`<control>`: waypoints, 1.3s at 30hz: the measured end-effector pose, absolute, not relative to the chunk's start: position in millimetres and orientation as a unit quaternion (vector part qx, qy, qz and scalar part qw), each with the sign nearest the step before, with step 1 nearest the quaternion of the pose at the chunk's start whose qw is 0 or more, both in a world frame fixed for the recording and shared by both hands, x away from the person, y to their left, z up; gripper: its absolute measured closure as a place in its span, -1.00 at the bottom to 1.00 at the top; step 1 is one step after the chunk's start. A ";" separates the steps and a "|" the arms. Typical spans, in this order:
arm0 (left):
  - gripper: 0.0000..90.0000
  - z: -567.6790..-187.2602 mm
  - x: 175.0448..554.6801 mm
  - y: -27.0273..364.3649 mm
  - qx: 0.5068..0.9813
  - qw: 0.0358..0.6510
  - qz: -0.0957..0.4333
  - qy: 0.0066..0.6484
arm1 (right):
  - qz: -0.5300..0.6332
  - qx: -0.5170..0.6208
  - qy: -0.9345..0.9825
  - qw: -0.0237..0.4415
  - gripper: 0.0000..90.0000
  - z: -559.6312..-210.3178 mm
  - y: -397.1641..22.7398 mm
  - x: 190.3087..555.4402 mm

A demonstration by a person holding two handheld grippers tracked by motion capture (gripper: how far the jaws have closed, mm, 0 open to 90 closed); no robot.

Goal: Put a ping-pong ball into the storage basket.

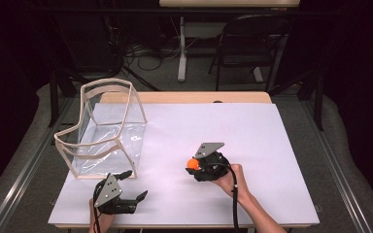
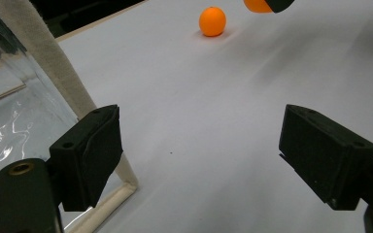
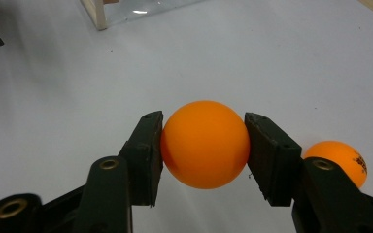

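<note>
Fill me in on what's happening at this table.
A person works with a tool in each hand. The right tool is shut on an orange ball, held above the white table. A second ball lies on the table just behind it. The left tool is open, holding nothing, beside the corner of a clear box.

From my high view the white surface (image 1: 213,136) is evenly and brightly lit from above, while the room behind it falls into near black. The clear box (image 1: 104,128) throws pale glints off its film walls. Shadows under both grippers are soft and short. My left gripper view is sharp on the near black jaws, and the far orange ball (image 2: 212,21) is slightly soft. In my right gripper view the held orange ball (image 3: 205,143) is crisp, with a faint sheen, and the picture's corners darken.
</note>
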State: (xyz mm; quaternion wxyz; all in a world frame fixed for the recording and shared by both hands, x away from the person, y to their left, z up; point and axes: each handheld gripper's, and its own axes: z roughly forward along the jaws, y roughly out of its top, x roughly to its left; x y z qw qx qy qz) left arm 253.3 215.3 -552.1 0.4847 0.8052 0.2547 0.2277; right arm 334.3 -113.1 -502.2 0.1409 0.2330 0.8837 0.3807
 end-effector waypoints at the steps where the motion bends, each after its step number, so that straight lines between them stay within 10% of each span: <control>1: -0.65 -552.1 253.4 215.5 0.805 0.486 0.228 0.255 | 0.381 0.233 0.883 0.140 0.12 -502.2 -112.3 334.8; 39: -0.65 -551.5 250.6 217.4 0.801 0.489 0.228 0.259 | 0.401 0.221 0.881 0.123 0.12 -493.1 -75.6 352.2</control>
